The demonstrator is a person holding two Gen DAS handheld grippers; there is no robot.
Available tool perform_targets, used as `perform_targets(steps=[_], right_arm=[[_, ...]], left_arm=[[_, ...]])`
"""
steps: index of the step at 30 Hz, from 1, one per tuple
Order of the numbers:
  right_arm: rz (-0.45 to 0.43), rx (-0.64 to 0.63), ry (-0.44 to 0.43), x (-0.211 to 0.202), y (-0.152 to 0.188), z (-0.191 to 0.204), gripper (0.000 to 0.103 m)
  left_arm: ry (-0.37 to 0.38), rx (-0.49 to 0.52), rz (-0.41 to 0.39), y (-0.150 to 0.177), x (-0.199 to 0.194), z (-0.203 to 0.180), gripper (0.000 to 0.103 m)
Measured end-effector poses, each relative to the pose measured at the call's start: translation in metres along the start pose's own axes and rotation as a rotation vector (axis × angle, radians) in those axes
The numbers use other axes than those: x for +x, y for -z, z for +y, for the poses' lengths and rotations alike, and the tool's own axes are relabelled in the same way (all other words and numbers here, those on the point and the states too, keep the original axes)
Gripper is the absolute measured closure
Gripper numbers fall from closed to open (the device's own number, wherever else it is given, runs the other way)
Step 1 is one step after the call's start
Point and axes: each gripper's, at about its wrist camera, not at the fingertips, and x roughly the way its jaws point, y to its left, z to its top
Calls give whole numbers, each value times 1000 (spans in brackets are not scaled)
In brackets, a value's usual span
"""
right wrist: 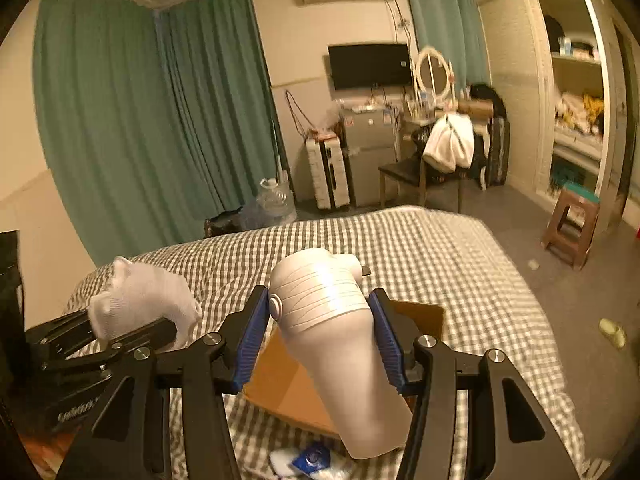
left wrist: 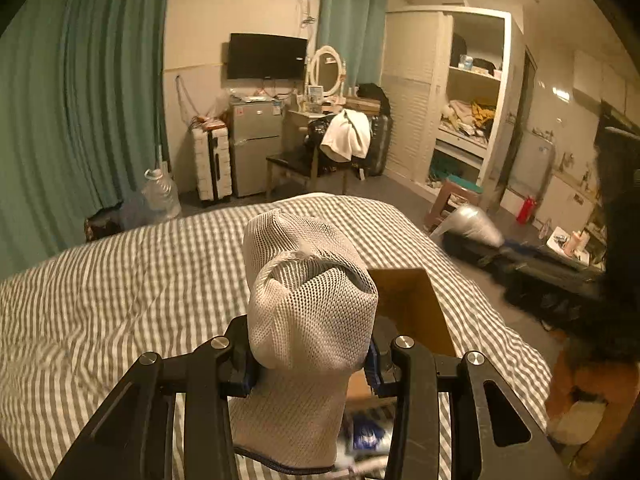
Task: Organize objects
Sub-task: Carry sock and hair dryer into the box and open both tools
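- Left wrist view: the left gripper (left wrist: 311, 364) is clamped on a white mesh shoe (left wrist: 308, 320), held toe-up above the grey-striped bed (left wrist: 120, 288). A brown cardboard box (left wrist: 412, 308) lies on the bed just behind the shoe.
- Right wrist view: the right gripper (right wrist: 320, 340) squeezes a white ribbed bottle-like container (right wrist: 332, 340) between its blue pads (right wrist: 250, 344), above the cardboard box (right wrist: 288, 392). At left, the left gripper (right wrist: 120, 336) holds the mesh shoe (right wrist: 144, 304) over the bed (right wrist: 440, 248).
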Motion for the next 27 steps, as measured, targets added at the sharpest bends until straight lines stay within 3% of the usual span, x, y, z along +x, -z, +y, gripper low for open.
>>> perform_targets(steps=[4, 9, 13, 19, 23, 24, 27], right_arm=[[80, 76, 6, 52, -8, -27, 52], [171, 197, 36, 106, 11, -70, 52], [219, 265, 3, 122, 44, -93, 52], [198, 315, -15, 124, 66, -115, 52], [193, 311, -30, 120, 70, -120, 48], [185, 315, -37, 116, 71, -122, 40], [109, 347, -41, 87, 68, -125, 26]], left_arm=[[-1, 43, -1, -14, 42, -10, 62], [-10, 55, 49, 5, 92, -28, 62], [-21, 44, 128, 33, 124, -44, 62], [-25, 64, 179, 60, 153, -63, 61], [-32, 7, 153, 64, 154, -62, 39], [-21, 2, 146, 64, 151, -61, 27], [-29, 15, 103, 62, 140, -57, 14]])
